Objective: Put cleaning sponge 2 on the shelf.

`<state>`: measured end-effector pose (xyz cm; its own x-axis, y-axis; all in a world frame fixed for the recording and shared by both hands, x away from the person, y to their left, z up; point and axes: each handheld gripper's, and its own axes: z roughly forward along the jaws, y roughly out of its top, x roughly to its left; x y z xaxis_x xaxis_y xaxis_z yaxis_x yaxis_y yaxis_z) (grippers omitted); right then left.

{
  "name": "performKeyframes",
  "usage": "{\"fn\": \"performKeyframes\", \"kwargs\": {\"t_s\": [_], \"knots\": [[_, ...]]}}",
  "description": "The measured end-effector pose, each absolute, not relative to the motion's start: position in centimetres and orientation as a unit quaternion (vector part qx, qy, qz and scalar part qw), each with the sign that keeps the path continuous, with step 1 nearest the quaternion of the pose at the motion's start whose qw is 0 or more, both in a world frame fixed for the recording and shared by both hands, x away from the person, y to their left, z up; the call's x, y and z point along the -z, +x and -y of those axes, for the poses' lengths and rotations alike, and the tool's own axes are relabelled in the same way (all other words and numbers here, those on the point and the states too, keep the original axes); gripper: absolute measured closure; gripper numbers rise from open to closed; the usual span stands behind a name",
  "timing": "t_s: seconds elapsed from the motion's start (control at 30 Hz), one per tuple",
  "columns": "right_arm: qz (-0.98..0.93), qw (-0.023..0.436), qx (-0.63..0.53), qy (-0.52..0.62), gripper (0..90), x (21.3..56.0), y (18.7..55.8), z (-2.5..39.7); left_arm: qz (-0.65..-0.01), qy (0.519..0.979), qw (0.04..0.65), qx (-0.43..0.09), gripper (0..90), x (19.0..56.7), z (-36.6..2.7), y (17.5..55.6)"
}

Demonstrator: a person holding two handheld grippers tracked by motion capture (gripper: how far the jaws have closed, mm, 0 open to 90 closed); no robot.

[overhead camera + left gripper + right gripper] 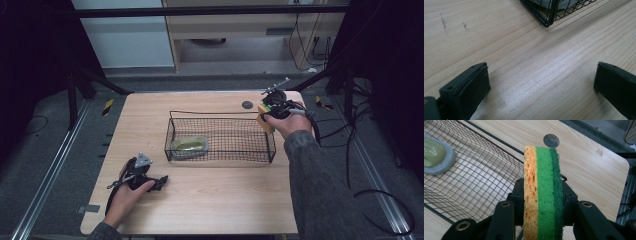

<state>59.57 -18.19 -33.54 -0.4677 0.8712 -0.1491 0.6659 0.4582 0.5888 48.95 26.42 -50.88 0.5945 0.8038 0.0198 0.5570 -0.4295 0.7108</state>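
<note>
While the right gripper (541, 220) clamps the upright sponge (543, 192) at the wire basket's (220, 155) far right corner, carry it left over the rim before releasing; left gripper (541, 87) rests wide open, empty.

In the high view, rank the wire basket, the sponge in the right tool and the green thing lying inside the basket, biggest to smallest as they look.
1. Wire basket, by far the largest.
2. Green thing.
3. Sponge, partly hidden by the right tool.
</note>
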Motion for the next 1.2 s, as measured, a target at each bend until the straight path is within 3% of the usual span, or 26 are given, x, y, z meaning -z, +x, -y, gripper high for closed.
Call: {"fn": "performKeyframes", "kwargs": {"t_s": [1.2], "knots": [[-0.832,0.2,-0.221,0.468,64.8,38.2,61.7,16.9,-0.411,0.826,0.34,-0.181,0.0,50.9,-26.4,49.0]]}}
